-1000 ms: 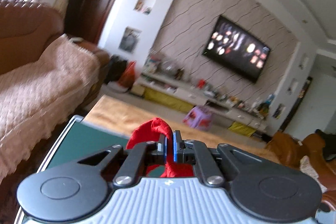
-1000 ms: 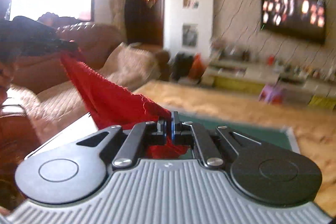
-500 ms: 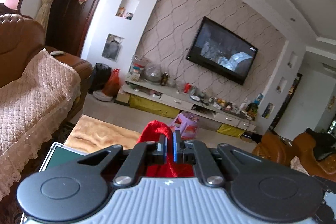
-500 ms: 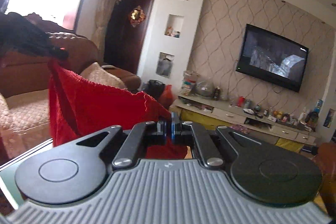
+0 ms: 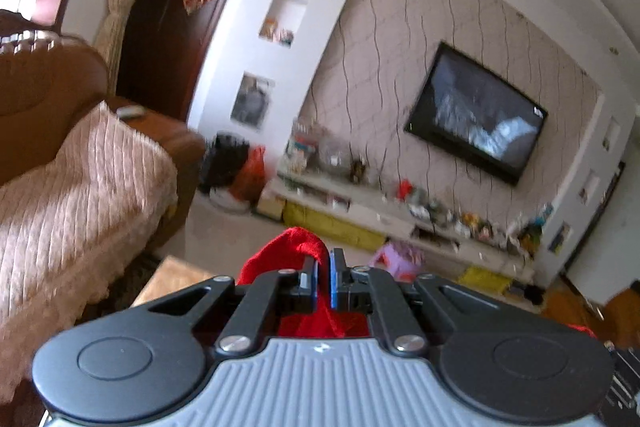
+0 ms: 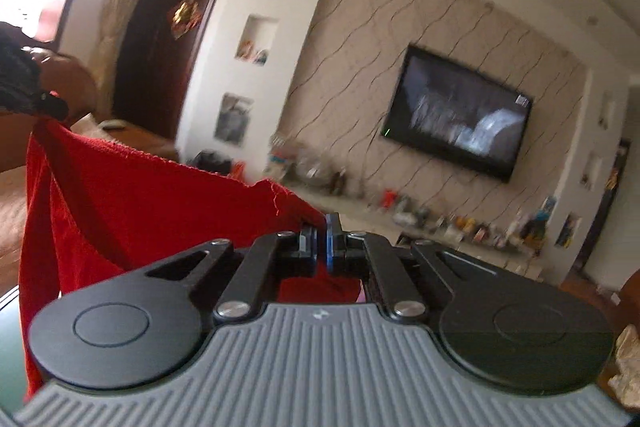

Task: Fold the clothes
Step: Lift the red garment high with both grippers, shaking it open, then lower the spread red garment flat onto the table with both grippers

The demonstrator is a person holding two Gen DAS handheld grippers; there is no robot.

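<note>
A red cloth [image 6: 132, 203] hangs stretched in the air between my two grippers. My right gripper [image 6: 322, 235] is shut on one top corner of it. In the right wrist view the cloth's top edge runs left to the other gripper's dark tip [image 6: 48, 105], which pinches the far corner. In the left wrist view my left gripper [image 5: 323, 269] is shut on a bunched fold of the red cloth [image 5: 284, 255], which hangs below the jaws. The cloth's lower part is hidden behind the gripper bodies.
A brown sofa with a beige quilted cover [image 5: 80, 179] stands at the left. A wall TV [image 5: 476, 115] and a low cluttered TV shelf [image 5: 400, 215] are ahead. A sliver of green table top [image 6: 10, 339] shows at lower left.
Both grippers have lifted and tilted with the cloth; the table has dropped almost out of view. The cloth's top edge is pulled straighter between the grippers.
</note>
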